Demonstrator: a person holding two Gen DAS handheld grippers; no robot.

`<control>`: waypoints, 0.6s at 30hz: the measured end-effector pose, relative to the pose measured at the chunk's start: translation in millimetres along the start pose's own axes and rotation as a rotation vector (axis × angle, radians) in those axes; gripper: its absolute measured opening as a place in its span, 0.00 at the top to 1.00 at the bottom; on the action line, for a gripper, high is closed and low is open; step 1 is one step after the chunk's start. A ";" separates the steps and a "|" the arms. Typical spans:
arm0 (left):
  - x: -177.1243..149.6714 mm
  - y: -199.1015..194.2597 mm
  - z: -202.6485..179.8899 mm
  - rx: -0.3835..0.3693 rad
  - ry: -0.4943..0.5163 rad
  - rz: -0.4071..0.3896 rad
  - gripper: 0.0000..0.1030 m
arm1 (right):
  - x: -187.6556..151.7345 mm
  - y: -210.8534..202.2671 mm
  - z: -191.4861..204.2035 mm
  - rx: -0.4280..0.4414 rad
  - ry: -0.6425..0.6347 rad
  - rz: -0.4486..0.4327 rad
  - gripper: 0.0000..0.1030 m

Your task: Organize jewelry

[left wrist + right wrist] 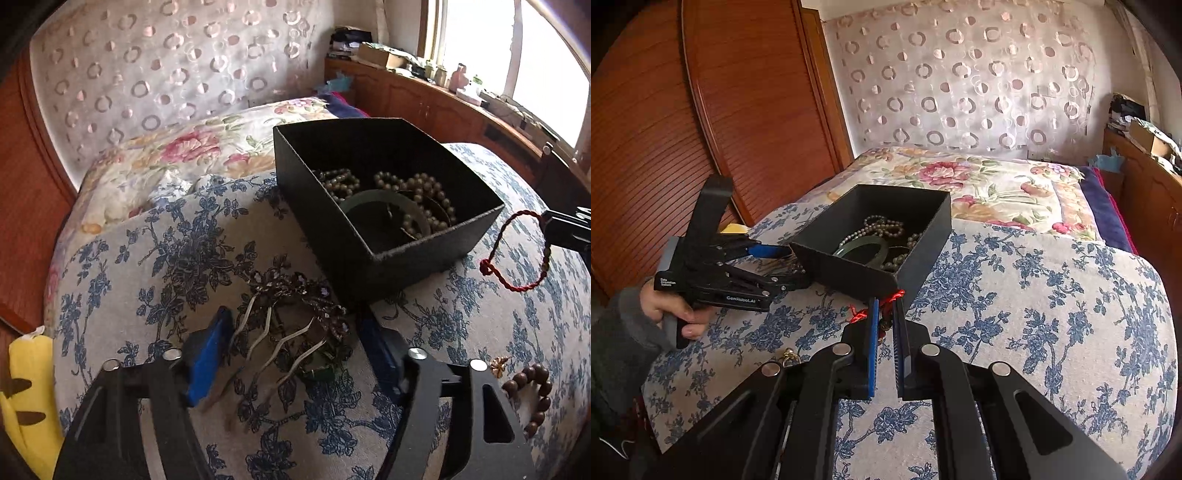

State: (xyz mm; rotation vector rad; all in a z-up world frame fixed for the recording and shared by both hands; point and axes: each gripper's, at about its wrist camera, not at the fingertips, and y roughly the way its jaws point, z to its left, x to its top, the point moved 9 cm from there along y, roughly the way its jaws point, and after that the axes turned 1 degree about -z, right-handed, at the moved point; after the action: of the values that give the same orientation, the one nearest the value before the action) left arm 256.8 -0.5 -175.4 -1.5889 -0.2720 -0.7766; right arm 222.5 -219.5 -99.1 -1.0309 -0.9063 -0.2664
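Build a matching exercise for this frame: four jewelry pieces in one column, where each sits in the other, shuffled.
Items:
1. red cord bracelet
2. hair comb
3. green bangle
4. brown bead bracelet

Places:
A. inside the black box
B. between the open left tool fingers, on the bedspread
C. held by the right tool
D. on the bedspread, right of the left tool

Pairs: 1-C, 2-B, 3-A, 4-D

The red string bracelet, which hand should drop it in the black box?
The right. Its gripper is shut on the red string bracelet, lifted beside the black box. The left gripper is open around the flowered hair comb.
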 end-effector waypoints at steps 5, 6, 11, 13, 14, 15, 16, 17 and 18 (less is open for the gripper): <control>-6.9 -11.8 0.6 0.018 -0.017 -0.022 0.49 | -2.0 0.1 2.5 0.000 -0.006 0.005 0.92; -7.8 -18.8 1.2 0.021 -0.030 -0.041 0.49 | -2.3 0.1 3.4 0.001 -0.007 0.005 0.92; -6.1 -47.3 0.1 0.019 -0.084 -0.113 0.94 | -2.8 0.1 5.6 0.000 -0.009 0.006 0.92; -4.2 -53.5 -2.5 0.001 -0.094 -0.123 0.94 | -2.7 -0.3 5.8 0.000 -0.011 0.005 0.92; -3.9 -56.9 -2.3 0.011 -0.094 -0.128 0.94 | -2.9 -0.4 6.6 0.000 -0.012 0.006 0.92; -3.2 -56.9 0.5 0.013 -0.093 -0.130 0.94 | -2.9 -0.7 7.6 0.000 -0.014 0.005 0.92; -3.7 -58.9 0.0 0.010 -0.091 -0.132 0.94 | -2.8 -0.6 8.8 0.000 -0.015 0.005 0.92; -4.2 -61.0 0.5 0.010 -0.089 -0.134 0.94 | -2.6 -1.0 9.6 0.000 -0.017 0.005 0.92; -4.6 -62.7 2.7 0.020 -0.089 -0.138 0.94 | -2.7 -1.6 10.2 0.000 -0.018 0.004 0.92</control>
State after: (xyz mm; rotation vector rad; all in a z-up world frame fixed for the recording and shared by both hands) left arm 217.3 15.1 -128.8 -1.6001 -0.4566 -0.8070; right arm 214.6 -212.4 -98.1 -1.0364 -0.9206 -0.2539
